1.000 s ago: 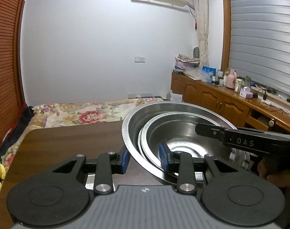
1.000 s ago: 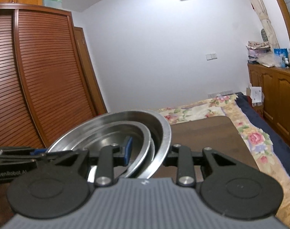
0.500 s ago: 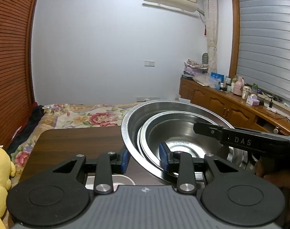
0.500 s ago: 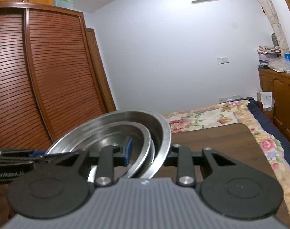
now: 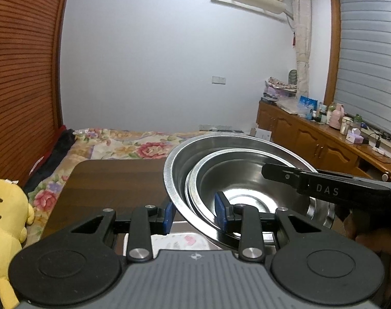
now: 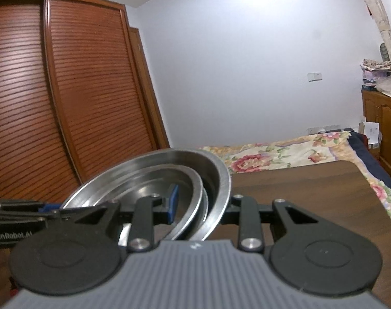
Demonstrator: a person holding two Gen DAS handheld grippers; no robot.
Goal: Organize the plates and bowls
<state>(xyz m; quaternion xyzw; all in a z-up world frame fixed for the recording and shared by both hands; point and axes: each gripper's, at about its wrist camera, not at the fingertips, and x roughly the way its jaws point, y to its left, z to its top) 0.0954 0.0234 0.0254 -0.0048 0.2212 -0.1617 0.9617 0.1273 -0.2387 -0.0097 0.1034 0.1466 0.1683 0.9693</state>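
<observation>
Left tongs (image 5: pixel 194 217) and right tongs (image 6: pixel 199 209) both clenched on opposite rims of the large steel bowl (image 5: pixel 180 177), smaller steel bowl (image 5: pixel 236 180) nested inside, held above the dark wooden tabletop (image 5: pixel 113 180), near edge. Nesting done; setting down remains.

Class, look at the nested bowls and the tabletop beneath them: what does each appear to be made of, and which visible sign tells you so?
Nested bowls: likely stainless steel, brushed to a shine; grey metallic sheen, bright reflections, thin rolled rims.
Tabletop: dark wood or wood-look laminate, smooth satin finish; faint grain streaks and a rounded corner. Which one cannot be told.
</observation>
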